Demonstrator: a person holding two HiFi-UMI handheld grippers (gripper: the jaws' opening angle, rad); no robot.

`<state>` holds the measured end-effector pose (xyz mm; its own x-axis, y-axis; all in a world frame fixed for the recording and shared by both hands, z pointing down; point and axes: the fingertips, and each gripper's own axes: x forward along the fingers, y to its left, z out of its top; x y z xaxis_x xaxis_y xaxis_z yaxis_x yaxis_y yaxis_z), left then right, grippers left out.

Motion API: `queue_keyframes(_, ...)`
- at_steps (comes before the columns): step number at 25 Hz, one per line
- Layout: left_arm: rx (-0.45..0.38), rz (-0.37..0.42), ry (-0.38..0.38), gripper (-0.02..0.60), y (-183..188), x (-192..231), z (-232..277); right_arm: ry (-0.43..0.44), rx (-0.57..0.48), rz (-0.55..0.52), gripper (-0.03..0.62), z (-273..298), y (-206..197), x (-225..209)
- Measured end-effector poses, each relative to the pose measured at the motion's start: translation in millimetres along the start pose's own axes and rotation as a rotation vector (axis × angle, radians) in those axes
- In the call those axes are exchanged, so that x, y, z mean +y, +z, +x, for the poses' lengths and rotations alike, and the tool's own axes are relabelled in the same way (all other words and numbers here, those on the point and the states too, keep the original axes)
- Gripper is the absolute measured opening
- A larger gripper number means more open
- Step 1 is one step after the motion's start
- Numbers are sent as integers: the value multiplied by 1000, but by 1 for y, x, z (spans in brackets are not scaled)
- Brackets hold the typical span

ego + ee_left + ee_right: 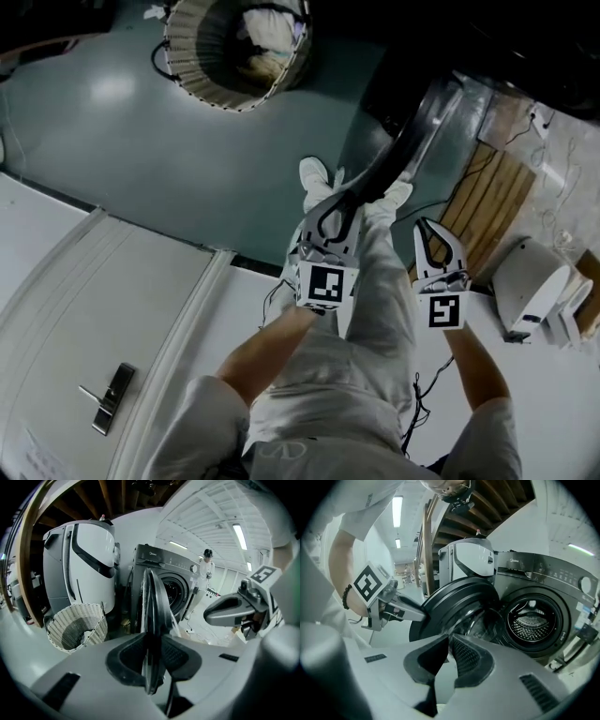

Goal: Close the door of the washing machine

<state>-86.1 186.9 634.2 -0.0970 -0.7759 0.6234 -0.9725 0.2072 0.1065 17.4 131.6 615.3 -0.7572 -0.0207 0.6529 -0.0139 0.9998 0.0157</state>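
Observation:
The washing machine stands with its drum open. Its round dark door is swung out, and I see it edge-on in the left gripper view. My left gripper is shut on the door's rim, which runs between both pads. My right gripper hovers just right of the left one, beside the door and apart from it. Its jaws stand a narrow crack apart with nothing between them.
A wicker laundry basket with clothes stands on the floor left of the machine. A white appliance stands beside the washer, near a wooden pallet. A white door with a handle is at lower left.

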Motion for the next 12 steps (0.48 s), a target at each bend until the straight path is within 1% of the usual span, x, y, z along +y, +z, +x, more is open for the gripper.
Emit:
queue_keyframes(1,10,-18,9,81,0,-7,2,4,0,-5,46,-3,-5,0)
queue_keyframes(4,55,-89,32,83,-1,-29,9,-7,17,29,46,-15,-24,-2)
queue_keyframes(6,75,-120,37,84,0,-43,14,-17,21,36,47,-22,-37,-3)
queue_keyframes(9,104,-152,36,89,1,-64,21,-27,17,45,52,-32,-57,-4)
queue_keyframes(12,135,-187,17,94,3,-83,28,-48,17,55,55,-44,-74,-6)
